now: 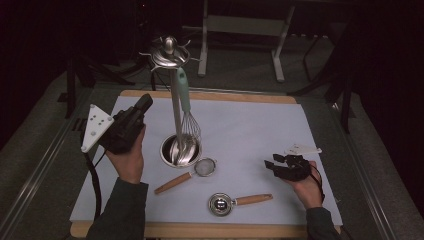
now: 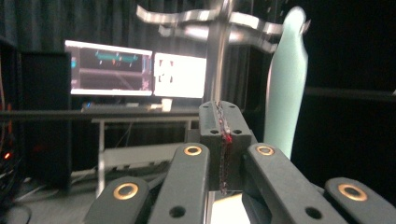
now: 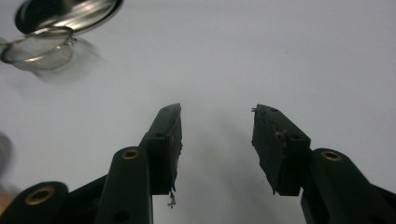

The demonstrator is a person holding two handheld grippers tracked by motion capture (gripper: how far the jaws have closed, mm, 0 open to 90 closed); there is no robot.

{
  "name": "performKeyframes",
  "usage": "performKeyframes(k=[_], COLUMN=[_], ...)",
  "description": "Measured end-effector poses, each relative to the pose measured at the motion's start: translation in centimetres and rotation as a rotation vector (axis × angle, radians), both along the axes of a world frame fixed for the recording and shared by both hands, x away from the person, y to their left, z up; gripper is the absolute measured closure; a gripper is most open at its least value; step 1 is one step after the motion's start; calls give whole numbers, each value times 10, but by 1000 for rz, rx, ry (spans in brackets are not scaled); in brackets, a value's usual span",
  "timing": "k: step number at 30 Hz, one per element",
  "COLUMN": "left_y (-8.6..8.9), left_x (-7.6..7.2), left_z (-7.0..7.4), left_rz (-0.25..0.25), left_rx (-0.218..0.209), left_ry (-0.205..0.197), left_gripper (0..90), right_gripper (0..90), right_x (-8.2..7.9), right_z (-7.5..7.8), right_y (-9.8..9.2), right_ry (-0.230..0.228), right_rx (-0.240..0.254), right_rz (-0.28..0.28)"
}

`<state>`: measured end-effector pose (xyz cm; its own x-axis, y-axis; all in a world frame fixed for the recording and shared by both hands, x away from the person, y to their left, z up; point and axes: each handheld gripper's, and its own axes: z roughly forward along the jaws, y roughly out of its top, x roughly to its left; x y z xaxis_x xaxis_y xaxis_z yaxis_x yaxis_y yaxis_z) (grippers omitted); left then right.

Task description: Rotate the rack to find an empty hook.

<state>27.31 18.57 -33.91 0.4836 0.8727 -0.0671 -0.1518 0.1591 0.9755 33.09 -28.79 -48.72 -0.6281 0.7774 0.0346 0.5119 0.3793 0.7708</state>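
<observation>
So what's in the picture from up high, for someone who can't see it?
A person's two hands each hold a hand-held gripper, left and right, over a pale mat. Between them, a whisk hangs from a metal rack, with a small strainer and measuring cup lying nearby.

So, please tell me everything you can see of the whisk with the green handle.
The whisk has a pale green handle, probably plastic, and a balloon of thin metal wires. It hangs head down from a hook of the shiny metal rack, handle at the top, slightly tilted beside the rack's pole. Its wires reach down to the round metal base on the white mat. Whether they touch the base I cannot tell. In the left gripper view the handle rises close behind the gripper. No gripper holds it.
</observation>
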Motion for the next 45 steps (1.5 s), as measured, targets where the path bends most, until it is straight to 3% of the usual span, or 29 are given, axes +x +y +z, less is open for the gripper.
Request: performKeyframes(k=[6,16,18,36,45], left_y=[-8,-21,-22,-12,-8], left_x=[4,12,13,23,32], left_z=[18,30,33,38,42], left_rz=[-1,-15,-18,26,63], left_rx=[3,18,2,8,39], left_ry=[-79,-125,-133,-116,-100], left_gripper=[895,891,891,893,896], right_gripper=[520,521,521,521,521], right_x=[-1,-1,-2,-2,-1], right_z=[-1,0,-1,-4,-6], right_y=[-2,-6,-7,-6,-6], right_ry=[8,25,26,35,41], right_rx=[10,50,49,48,44], right_rz=[1,2,3,6,10])
